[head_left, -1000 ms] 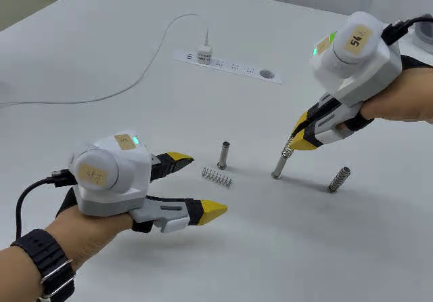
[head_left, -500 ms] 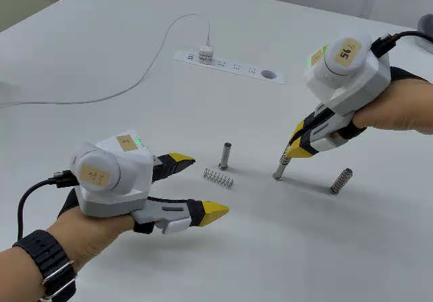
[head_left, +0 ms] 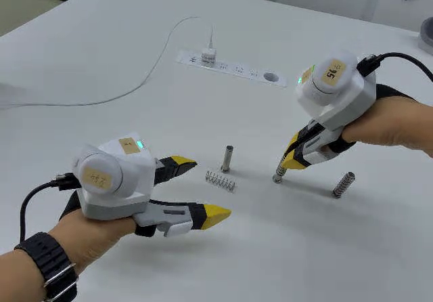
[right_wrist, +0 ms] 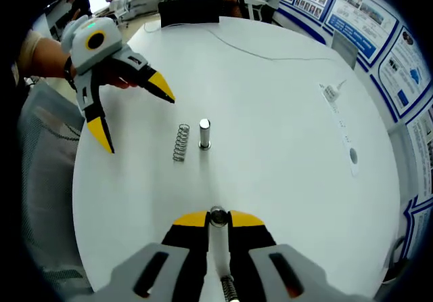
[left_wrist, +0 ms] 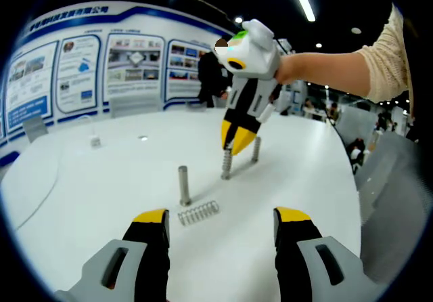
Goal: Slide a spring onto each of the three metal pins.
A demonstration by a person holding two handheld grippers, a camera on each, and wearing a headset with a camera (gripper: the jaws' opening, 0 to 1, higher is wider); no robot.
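The right gripper has its jaws closed on a spring that rides the leaning middle pin, right of centre. The loose spring lies flat just beside the upright bare pin, on its near side, with its long axis running left to right. It lies straight ahead of the left gripper, the nearer one, whose jaws stand wide apart. The right-hand pin appears to carry its spring.

The table is plain white. Above it, the left hand-held gripper and right hand-held gripper are white and grey, with black jaws tipped yellow and tan labels. The upright pin, loose spring and gripped spring are silver-grey. The power strip on the table is white.
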